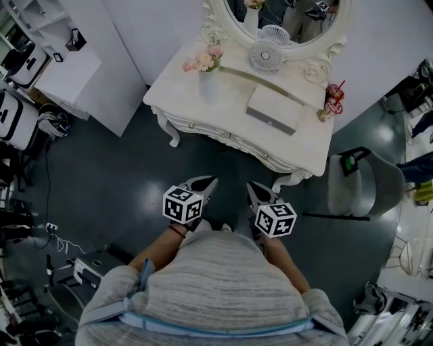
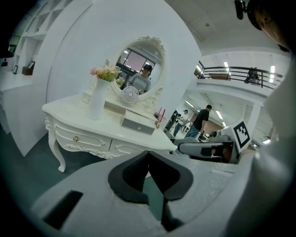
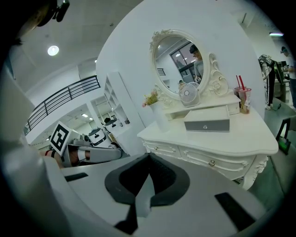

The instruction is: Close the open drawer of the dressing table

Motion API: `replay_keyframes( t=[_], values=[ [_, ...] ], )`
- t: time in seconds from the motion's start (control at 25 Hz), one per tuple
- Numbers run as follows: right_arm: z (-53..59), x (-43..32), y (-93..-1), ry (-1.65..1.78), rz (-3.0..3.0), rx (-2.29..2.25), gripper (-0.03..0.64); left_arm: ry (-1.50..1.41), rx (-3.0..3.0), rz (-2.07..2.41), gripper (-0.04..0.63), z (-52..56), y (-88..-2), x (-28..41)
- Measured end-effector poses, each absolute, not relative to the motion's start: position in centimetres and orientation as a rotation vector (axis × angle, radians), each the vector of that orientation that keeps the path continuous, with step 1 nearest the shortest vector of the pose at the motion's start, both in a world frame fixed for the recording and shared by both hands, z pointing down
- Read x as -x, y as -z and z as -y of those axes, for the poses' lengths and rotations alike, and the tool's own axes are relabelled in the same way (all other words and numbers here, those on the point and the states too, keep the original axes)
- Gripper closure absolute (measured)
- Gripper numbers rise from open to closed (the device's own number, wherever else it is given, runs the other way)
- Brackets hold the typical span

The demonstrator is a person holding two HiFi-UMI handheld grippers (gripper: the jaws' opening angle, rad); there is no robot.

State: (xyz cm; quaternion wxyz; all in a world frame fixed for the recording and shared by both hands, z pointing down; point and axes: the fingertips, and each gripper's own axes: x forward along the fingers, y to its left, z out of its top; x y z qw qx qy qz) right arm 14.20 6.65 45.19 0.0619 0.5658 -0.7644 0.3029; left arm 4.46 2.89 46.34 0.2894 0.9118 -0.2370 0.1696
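Head view: we hold left gripper (image 1: 210,180) and right gripper (image 1: 251,186) side by side, near the dressing table (image 1: 181,94); jaws together, empty.

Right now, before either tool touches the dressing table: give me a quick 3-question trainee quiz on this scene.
1. True or false: the left tool and the right tool are both shut and empty.
2. What stands directly in front of the mirror? A) small fan B) lamp C) clock
3. Fill in: the small tabletop drawer sticks out between the flower vase and the ____ holding red straws.

Key: 1 true; 2 A; 3 cup.
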Motion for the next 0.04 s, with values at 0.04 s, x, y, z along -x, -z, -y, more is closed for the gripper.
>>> replay_keyframes(
  t=[0.04],
  values=[
    [-6.74, -14.32, -45.26, -0.919, 2.310, -1.712, 0.607, -0.451, -2.430, 0.631, 0.581, -2.98, -46.41, -4.53]
  ],
)
